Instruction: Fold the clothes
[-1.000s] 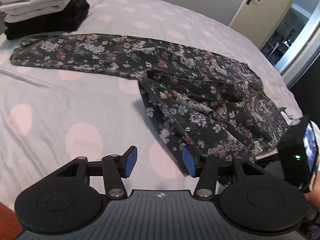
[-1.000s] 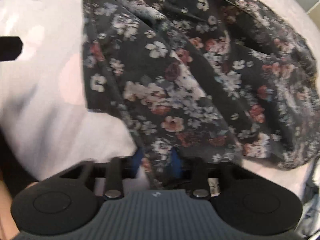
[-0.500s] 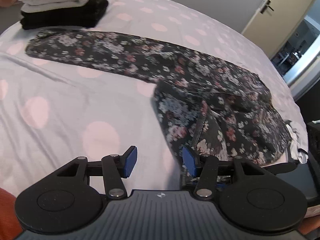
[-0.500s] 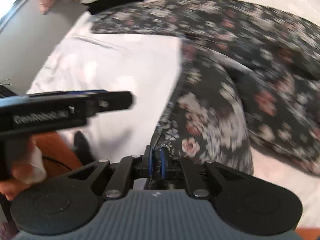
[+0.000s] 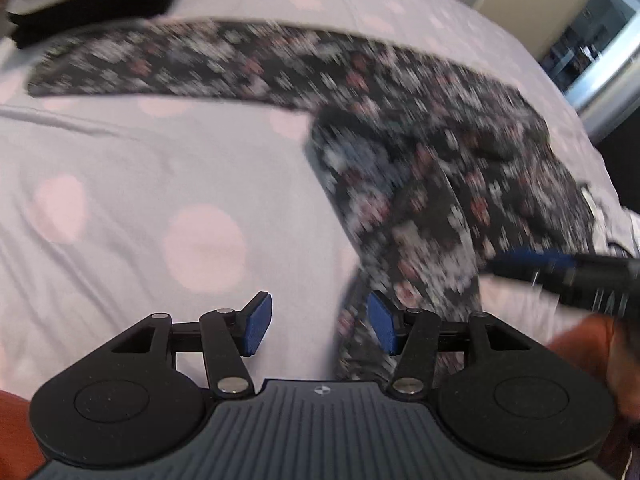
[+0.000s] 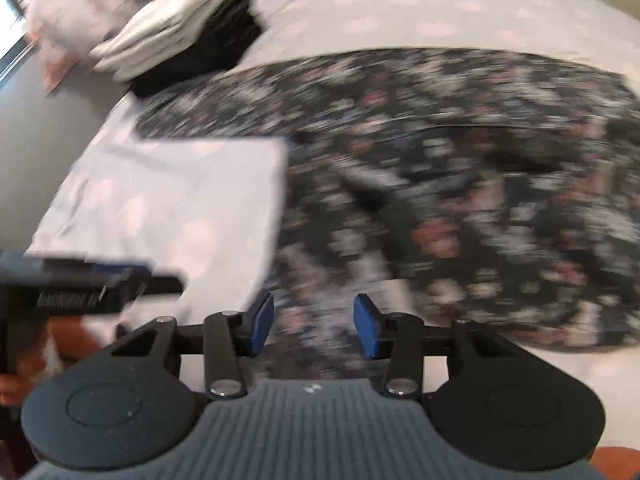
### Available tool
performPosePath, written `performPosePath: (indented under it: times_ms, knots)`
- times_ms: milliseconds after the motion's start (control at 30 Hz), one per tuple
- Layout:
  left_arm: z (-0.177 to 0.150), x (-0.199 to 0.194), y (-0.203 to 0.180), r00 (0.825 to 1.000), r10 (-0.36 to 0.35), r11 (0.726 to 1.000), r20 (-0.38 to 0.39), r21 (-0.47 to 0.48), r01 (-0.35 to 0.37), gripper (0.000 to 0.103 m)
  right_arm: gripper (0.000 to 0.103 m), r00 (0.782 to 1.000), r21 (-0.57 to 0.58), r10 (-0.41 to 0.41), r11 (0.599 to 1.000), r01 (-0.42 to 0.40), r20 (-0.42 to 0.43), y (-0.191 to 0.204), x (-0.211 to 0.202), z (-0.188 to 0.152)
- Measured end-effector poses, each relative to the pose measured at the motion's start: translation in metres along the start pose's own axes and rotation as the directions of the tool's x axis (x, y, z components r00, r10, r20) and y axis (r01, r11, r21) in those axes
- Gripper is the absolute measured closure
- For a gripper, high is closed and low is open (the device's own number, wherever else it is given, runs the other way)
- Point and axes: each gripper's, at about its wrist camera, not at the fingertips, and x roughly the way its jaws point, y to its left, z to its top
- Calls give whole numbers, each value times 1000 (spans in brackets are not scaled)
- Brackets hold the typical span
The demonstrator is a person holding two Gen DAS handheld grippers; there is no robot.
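Nearest, the left gripper (image 5: 319,328) has its blue-padded jaws opening over the lilac bedspread with pale pink dots (image 5: 160,184), nothing between them, while the right gripper (image 6: 314,326) has its jaws opening with the cloth under them, pads off it. The dark floral-print trousers (image 5: 400,168) lie blurred across the bed, one leg stretched flat, the other bunched toward the grippers; farther off sits a stack of folded white and black clothes (image 6: 192,36)
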Motion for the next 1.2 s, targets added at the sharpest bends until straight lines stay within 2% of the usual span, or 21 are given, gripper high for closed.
performPosePath:
  times_ms: [67,200,267,300,367,433,500,633,733,833,933,1000,1100,1200]
  knots:
    - [-2,17,-8,998,12,1000,-61,23,-11,35,54,999,69,-35,997,33,28,-25,-9,-1]
    - [-10,48,-18,984,83,996,-155,43,-77,36,51,991,176,-107,980,90,85,-75,-37,-4]
    - [-11,58,-22,978,83,996,-191,38,-77,39,48,981,211,-157,969,131,111,-101,-57,-3]
    - [-12,63,-24,977,81,996,-199,40,-75,47,47,975,229,-184,961,152,122,-115,-66,-3]
    - [-14,69,-28,975,101,994,-198,57,-91,53,45,965,276,-230,943,188,127,-142,-79,-2]
    - [-16,69,-32,978,110,992,-177,82,-97,69,44,958,359,-262,911,203,121,-175,-89,-4]
    - [-17,64,-35,986,95,992,-138,96,-83,96,43,958,466,-263,866,182,115,-207,-94,-5]
    - [-15,40,-24,997,49,998,-65,44,-46,99,43,959,655,-257,746,119,118,-270,-98,-11]
    - [-4,12,-11,999,47,999,0,12,-47,100,43,950,699,-293,702,134,112,-296,-91,-10]
    - [13,-21,1,994,84,996,72,-3,-84,100,43,940,713,-333,676,185,72,-317,-78,-7]
    - [30,-53,22,980,150,989,133,-29,-147,100,44,923,712,-383,658,245,36,-334,-65,-4]
    - [41,-70,40,966,205,979,161,-55,-198,100,45,917,723,-398,644,250,37,-346,-59,-4]
    - [54,-90,70,932,314,948,181,-104,-299,100,50,914,747,-400,626,224,61,-360,-54,-4]
    - [64,-96,107,916,370,922,152,-179,-343,100,71,910,762,-411,608,223,61,-365,-50,-4]
